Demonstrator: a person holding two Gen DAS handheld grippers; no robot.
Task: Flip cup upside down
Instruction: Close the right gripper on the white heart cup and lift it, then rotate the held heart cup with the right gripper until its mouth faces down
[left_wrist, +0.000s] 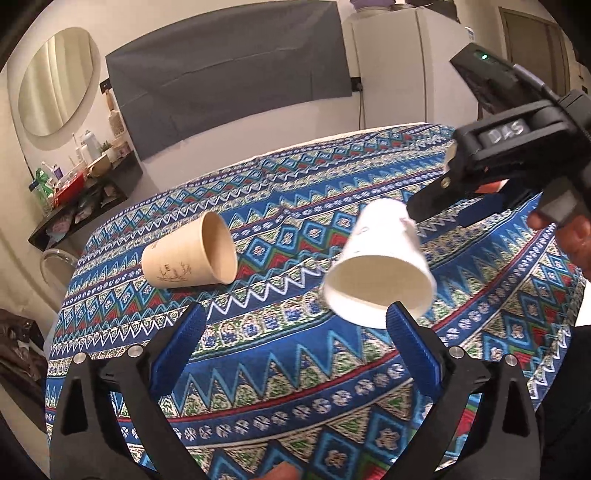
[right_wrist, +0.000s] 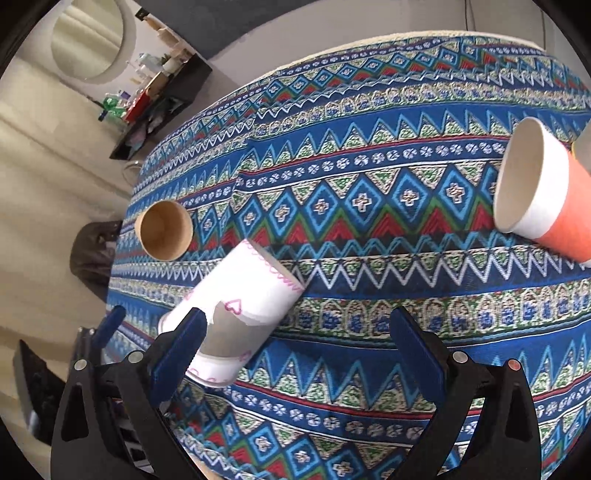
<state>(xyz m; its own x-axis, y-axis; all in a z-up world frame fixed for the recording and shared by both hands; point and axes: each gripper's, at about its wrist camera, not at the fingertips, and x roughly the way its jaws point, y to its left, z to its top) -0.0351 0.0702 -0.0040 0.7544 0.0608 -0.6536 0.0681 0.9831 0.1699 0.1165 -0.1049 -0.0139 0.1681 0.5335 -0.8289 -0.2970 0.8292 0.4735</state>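
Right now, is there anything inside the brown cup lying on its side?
The brown cup looks empty: the right wrist view looks down its mouth to a bare base. Its underside against the tablecloth is hidden.

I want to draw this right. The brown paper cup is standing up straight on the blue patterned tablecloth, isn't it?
Not quite. The brown paper cup is not standing up straight. It lies on its side on the blue patterned tablecloth, with its open mouth facing sideways. The left wrist view shows this most clearly.
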